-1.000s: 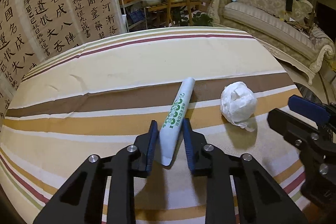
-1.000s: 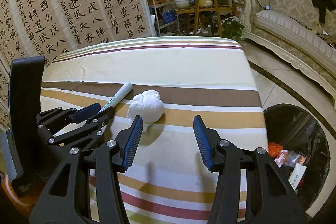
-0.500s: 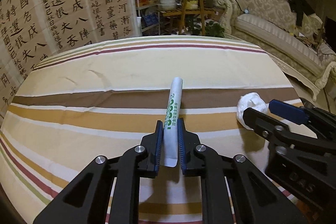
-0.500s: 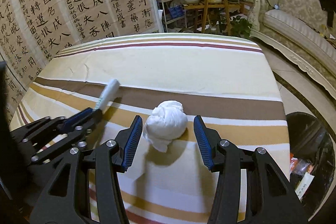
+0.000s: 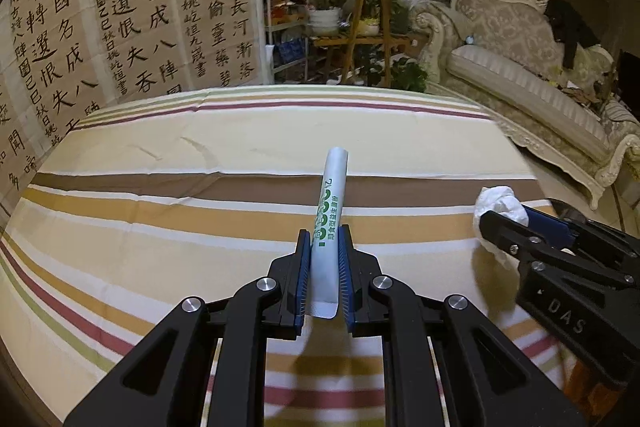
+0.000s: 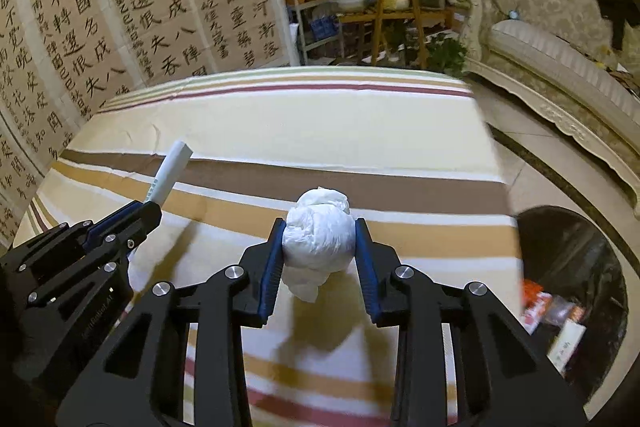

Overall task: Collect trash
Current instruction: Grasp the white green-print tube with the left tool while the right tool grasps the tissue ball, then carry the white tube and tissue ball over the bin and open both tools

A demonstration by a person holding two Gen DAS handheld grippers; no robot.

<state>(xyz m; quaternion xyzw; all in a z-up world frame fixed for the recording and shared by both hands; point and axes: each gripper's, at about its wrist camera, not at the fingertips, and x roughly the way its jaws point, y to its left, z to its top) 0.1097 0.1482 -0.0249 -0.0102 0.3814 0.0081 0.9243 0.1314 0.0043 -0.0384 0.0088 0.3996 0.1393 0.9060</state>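
Over the striped tablecloth (image 5: 160, 227), the left gripper (image 5: 324, 267) was clamped on a white sachet with green print (image 5: 330, 203), lifted above the cloth. To its right, the right gripper (image 6: 318, 251) was closing its jaws, pads pressing a crumpled white tissue ball (image 6: 318, 227). Beyond the cloth's right edge stood a dark bin (image 6: 572, 275) holding wrappers.

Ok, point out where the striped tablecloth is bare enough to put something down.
Bare: the far cream band of the striped tablecloth beyond the brown stripe, and its left side. Crowded: the near edge, where the left gripper clamps the white tube and the right gripper closes on the tissue wad.
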